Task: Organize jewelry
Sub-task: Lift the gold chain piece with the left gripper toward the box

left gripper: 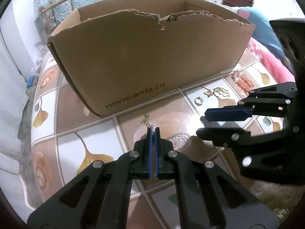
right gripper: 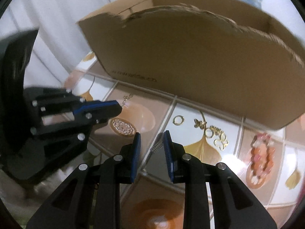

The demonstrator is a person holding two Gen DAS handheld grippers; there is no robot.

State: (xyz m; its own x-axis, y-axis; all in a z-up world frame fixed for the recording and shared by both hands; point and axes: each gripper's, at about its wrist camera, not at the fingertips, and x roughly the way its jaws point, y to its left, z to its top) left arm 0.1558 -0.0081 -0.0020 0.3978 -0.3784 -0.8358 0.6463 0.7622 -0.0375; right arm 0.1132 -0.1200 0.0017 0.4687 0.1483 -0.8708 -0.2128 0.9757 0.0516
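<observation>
- Left wrist view: the left gripper (left gripper: 154,129), jaws pinched together on a thin gold chain (left gripper: 146,121), holds it low over the tiled worktop (left gripper: 80,118), just in front of the torn cardboard box (left gripper: 148,57).
- The right gripper (right gripper: 152,136) hangs beside it, jaws narrowly parted and holding nothing.
- Still out, right of the box's front wall: a gold ring (right gripper: 178,119), gold charms (right gripper: 213,131) and a pink bead bracelet (right gripper: 262,153).
- Box contents are hidden; most sorting appears undone.

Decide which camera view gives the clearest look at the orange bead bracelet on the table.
The left wrist view: the bead bracelet is sharp there, lying near the cardboard box, though small and distant. The right wrist view shows the bracelet larger, but motion-blurred, so its beads smear together.
</observation>
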